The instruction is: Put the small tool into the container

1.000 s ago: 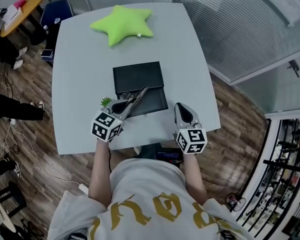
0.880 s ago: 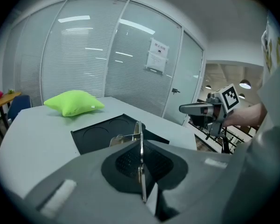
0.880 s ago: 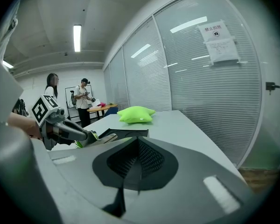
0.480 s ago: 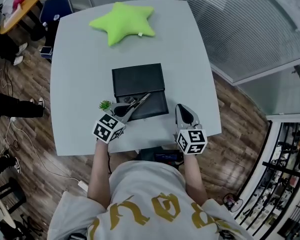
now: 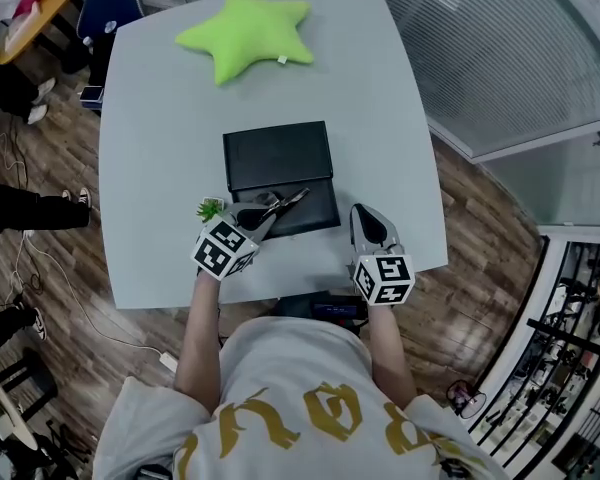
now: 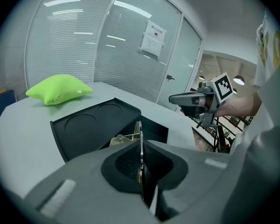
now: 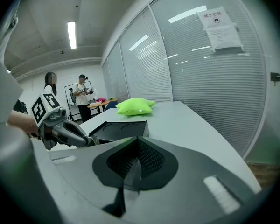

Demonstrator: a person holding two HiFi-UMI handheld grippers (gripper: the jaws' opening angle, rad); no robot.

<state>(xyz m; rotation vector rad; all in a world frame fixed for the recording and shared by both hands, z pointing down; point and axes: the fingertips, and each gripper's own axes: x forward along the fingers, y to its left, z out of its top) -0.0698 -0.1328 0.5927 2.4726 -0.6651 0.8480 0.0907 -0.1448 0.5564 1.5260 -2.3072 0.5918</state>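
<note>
A black container lies open mid-table, its lid [image 5: 277,155] flat behind the open box [image 5: 315,211]. My left gripper [image 5: 252,218] is shut on a small metal tool [image 5: 286,201], whose tip reaches out over the open box. In the left gripper view the tool [image 6: 139,139] stands edge-on between the jaws, above the box [image 6: 155,129] and beside the lid [image 6: 88,127]. My right gripper [image 5: 366,224] rests shut and empty to the right of the box; its closed jaws [image 7: 136,154] point along the table.
A green star cushion [image 5: 247,34] lies at the table's far end. A small green object [image 5: 210,209] sits by the left gripper. The table's front edge [image 5: 280,293] is just below both grippers. People stand by an orange table [image 7: 91,104] in the background.
The left gripper has shifted slightly with the tool, which now lies flatter, its tip farther over the open box. The right gripper has stayed put.
</note>
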